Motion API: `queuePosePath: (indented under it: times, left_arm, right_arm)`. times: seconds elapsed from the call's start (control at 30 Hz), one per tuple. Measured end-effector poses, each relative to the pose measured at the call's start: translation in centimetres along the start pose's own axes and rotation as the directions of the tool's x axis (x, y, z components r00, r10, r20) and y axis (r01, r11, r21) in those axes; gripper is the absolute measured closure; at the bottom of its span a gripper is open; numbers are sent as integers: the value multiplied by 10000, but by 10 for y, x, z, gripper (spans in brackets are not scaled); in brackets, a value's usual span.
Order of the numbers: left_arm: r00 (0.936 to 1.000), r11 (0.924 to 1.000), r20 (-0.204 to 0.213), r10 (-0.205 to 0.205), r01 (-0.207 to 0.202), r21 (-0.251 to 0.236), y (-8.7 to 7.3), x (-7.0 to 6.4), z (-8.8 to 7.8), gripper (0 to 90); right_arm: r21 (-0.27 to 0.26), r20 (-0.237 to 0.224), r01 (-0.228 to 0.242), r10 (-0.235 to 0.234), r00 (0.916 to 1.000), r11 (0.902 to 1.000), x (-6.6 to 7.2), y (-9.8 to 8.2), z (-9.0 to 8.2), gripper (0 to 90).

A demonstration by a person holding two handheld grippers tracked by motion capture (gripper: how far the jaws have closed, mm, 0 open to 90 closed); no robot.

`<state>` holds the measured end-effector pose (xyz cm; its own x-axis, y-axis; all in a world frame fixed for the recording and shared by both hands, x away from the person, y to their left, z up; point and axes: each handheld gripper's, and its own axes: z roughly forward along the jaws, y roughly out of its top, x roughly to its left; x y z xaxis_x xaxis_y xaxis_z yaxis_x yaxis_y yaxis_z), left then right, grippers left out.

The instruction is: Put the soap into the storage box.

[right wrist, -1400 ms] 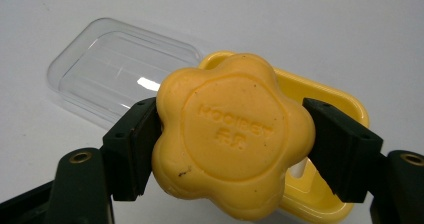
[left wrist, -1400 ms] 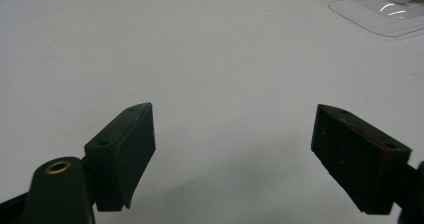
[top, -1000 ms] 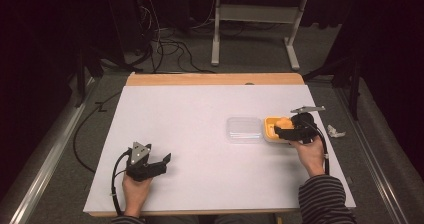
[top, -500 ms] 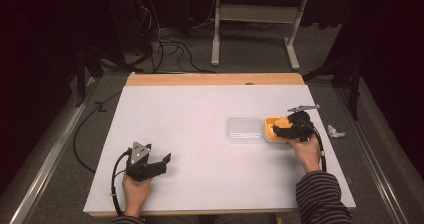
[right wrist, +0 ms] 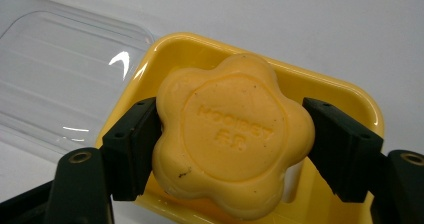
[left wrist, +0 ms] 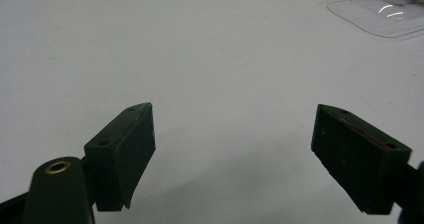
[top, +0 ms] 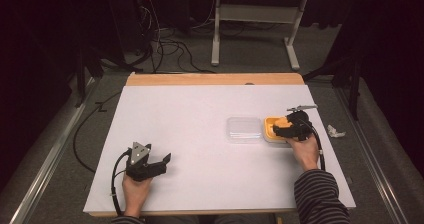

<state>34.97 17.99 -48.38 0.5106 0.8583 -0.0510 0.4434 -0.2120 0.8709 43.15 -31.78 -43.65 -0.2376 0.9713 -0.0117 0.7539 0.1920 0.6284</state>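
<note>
A flower-shaped orange soap bar (right wrist: 232, 136) with embossed lettering sits between the jaws of my right gripper (right wrist: 232, 146), which is shut on it, both pads pressing its sides. Soap and gripper (top: 290, 126) are over the yellow soap dish (right wrist: 345, 91) at the table's right. The dish's clear lid (top: 244, 129) lies open to its left, also seen in the right gripper view (right wrist: 65, 79). My left gripper (top: 162, 164) rests near the front left of the table, open, with only white table between its jaws (left wrist: 232, 149).
The white table top (top: 200, 109) has a wooden strip along its far edge. A small crumpled white scrap (top: 335, 131) lies beyond the table's right edge. Cables and a desk frame (top: 250, 29) stand on the floor behind.
The right hand and its gripper have shifted slightly over the yellow dish. The left gripper has kept still.
</note>
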Motion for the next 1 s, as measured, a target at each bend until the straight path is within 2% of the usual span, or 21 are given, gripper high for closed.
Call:
queuePosePath:
  times: [0.2,0.47,0.67,1.0]
  left_arm:
    - [10000,10000,4,-13,13,-2,0,0,0,181]
    - [10000,10000,4,-12,12,-12,0,0,0,181]
    - [10000,10000,-3,-7,7,-14,0,0,0,181]
    - [10000,10000,4,-4,4,-20,0,0,0,181]
  right_arm:
    - [78,134,39,-41,9999,10000,1,0,3,269]
    - [280,210,-175,169,9996,9995,-1,-1,8,267]
    - [-176,242,-314,318,9992,9994,-3,0,2,284]
    - [-410,163,-328,335,9993,9986,-3,-2,-4,292]
